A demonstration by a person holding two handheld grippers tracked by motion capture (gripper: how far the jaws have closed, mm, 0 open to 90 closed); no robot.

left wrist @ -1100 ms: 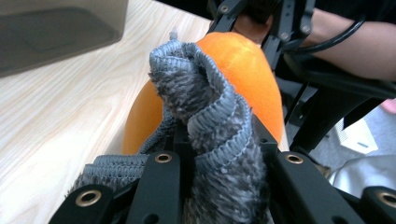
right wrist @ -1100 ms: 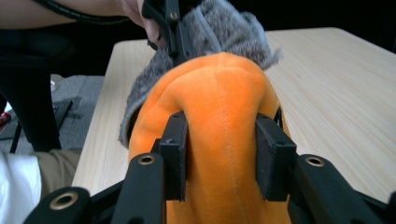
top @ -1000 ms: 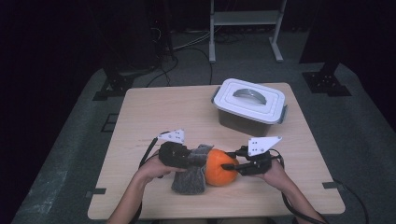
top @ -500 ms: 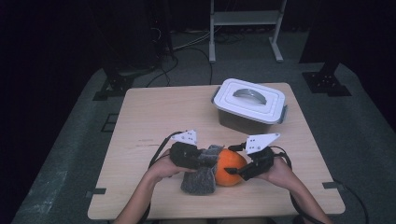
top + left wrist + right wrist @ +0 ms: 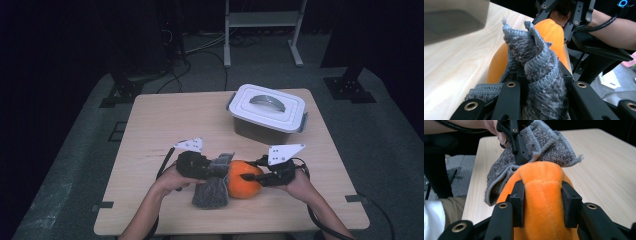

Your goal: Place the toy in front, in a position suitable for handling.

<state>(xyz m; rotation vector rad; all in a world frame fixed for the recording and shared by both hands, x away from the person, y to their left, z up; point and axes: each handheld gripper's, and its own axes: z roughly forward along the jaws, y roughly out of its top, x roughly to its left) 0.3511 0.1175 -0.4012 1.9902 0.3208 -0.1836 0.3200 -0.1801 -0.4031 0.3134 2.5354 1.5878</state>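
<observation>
- Under both tongs: pale wooden square table (image 5: 165, 125), bare wood stretching away beyond the jaws.
- Well beyond the right tongs, toward the table's far edge: white rectangular plastic lidded box (image 5: 268, 113) with a grey arched handle on top, apart from everything else.
- Between the two tongs, touching both: round orange plush pumpkin-shaped toy (image 5: 244, 178), resting on the table near its front edge, pressed against the cloth on its left side.
- Just left of the toy, under and ahead of the left tongs: grey fuzzy knitted cloth (image 5: 211, 192), partly flat on the wood, partly bunched upward against the orange plush.
- Left tongs (image 5: 541, 75): clamped tight on a raised fold of the grey cloth, stitched edge sticking up past the jaws.
- Right tongs (image 5: 543, 195): jaws having just been closing, pads now pressed into both sides of the orange toy, plush bulging between them.
</observation>
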